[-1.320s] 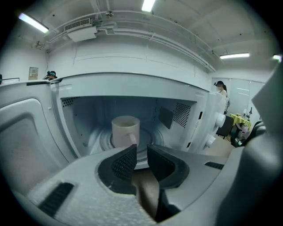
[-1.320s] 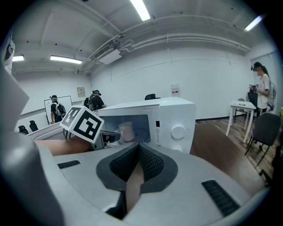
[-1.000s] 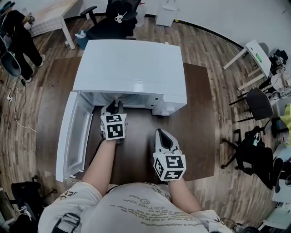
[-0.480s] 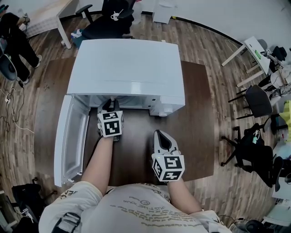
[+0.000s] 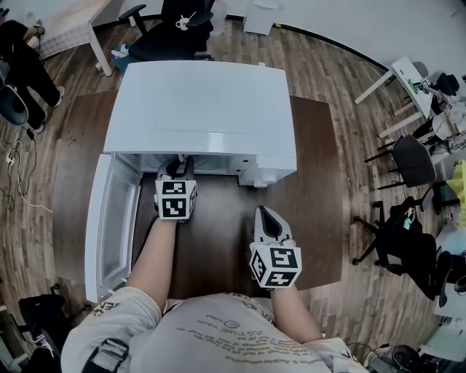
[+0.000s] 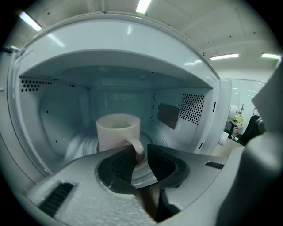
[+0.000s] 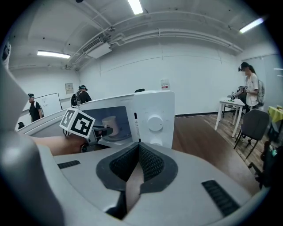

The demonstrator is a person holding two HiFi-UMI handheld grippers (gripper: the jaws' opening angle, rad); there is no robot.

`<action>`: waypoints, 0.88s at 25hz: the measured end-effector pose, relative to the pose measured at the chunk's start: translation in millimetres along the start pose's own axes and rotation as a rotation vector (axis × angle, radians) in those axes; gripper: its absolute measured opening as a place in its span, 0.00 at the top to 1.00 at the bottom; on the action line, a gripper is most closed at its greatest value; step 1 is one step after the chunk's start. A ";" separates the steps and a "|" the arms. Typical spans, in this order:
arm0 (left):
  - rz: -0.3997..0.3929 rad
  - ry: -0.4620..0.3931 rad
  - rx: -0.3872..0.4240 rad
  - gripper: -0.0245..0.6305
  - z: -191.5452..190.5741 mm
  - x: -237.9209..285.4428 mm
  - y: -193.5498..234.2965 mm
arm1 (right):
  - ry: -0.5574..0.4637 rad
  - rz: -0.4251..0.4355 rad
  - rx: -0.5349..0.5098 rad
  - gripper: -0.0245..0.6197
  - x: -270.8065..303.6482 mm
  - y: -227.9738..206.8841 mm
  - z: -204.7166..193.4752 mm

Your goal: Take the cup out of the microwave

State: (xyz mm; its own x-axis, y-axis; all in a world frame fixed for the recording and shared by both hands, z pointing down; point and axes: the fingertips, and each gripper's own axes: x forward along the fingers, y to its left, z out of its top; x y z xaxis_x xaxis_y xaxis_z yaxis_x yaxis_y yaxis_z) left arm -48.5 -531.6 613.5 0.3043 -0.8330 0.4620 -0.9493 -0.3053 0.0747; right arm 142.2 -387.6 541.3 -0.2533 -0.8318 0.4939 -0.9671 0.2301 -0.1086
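Cup (image 6: pixel 117 132) cylindrical, matte white; left gripper (image 6: pixel 140 153) ribbed jaws pinch loop handle (image 6: pixel 137 145).

Ceiling strip lights (image 7: pixel 135 6) give bright, even light, with soft glare on top of the white microwave (image 5: pixel 204 109) and a dimmer, bluish cast inside its cavity, while all three views bend strongly toward dark, vignetted edges and the closest foreground looks perhaps slightly soft.

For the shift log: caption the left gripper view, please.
Left hand-held gripper pinches the handle of the white cup inside the open microwave.
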 end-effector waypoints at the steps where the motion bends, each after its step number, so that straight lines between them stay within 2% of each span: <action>1: -0.018 -0.007 0.002 0.83 0.1 1.0 -2.4 | -0.001 -0.004 0.002 0.94 -0.2 -1.5 0.2; 6: -0.085 -0.029 0.025 0.83 -1.1 8.1 -13.5 | 0.006 -0.019 0.001 0.94 -0.1 -4.5 -2.8; 10: -0.118 -0.047 0.074 0.83 0.1 13.2 -22.0 | 0.013 -0.022 -0.002 0.94 -0.1 -4.4 -4.7; 13: -0.104 -0.023 0.137 0.84 -2.4 16.4 -25.6 | 0.015 -0.021 -0.008 0.94 -0.3 -3.5 -5.3; 15: -0.083 -0.018 0.166 0.90 -1.1 17.0 -26.1 | 0.015 -0.022 -0.011 0.94 -0.9 -3.5 -5.0; 16: -0.075 -0.023 0.176 0.90 -0.1 17.4 -25.8 | 0.015 -0.023 -0.012 0.94 -1.2 -3.6 -4.7; 22: -0.072 -0.036 0.196 0.91 2.5 14.1 -31.0 | 0.017 -0.037 -0.015 0.94 -3.3 -7.5 -6.5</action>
State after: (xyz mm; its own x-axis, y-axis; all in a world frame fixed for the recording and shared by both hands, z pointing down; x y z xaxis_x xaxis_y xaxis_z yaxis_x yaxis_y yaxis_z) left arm -14.6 -535.0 615.5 0.3765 -0.8207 0.4298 -0.8926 -0.4455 -0.0688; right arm 150.4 -383.3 546.1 -0.2170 -0.8314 0.5115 -0.9753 0.2069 -0.0774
